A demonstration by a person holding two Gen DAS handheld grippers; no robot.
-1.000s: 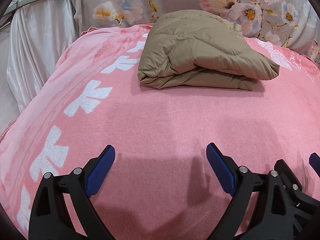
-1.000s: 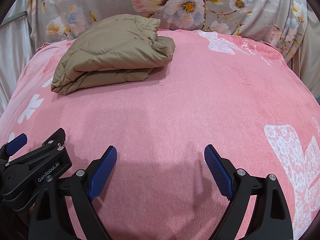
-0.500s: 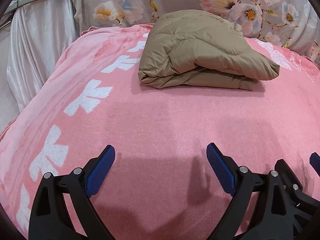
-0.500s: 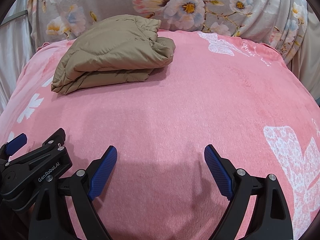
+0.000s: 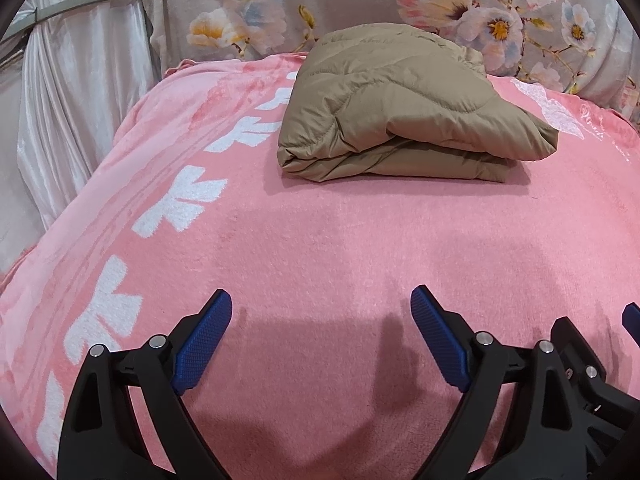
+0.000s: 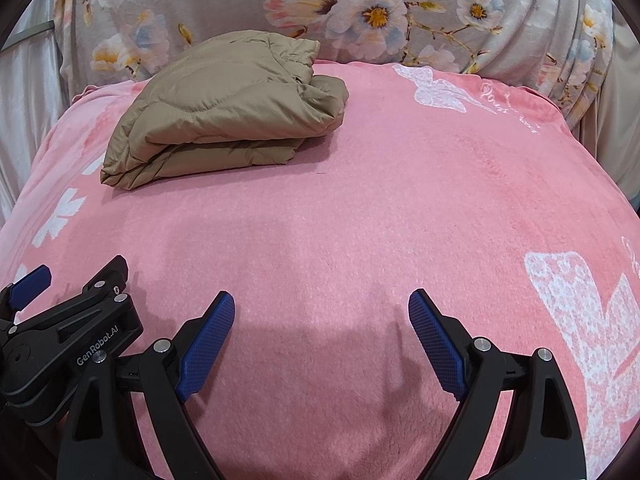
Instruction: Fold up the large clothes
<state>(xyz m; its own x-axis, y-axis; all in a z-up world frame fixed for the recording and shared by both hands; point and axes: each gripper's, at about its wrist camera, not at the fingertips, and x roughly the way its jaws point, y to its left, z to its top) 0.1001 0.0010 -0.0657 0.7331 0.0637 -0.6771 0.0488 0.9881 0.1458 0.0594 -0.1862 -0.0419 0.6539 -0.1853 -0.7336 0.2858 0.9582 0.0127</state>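
A tan quilted jacket [image 5: 400, 108] lies folded in a thick bundle on the pink blanket [image 5: 320, 240], toward the far side. It also shows in the right wrist view [image 6: 224, 108], at the far left. My left gripper [image 5: 322, 312] is open and empty, low over the blanket, well short of the jacket. My right gripper [image 6: 322, 314] is open and empty too, beside the left one. The left gripper's body shows at the lower left of the right wrist view [image 6: 68, 344].
A grey floral cloth [image 6: 400, 12] hangs behind the blanket. A pale curtain [image 5: 72, 92] hangs at the left. The blanket [image 6: 440, 200] has white flower prints along its left edge and at the right.
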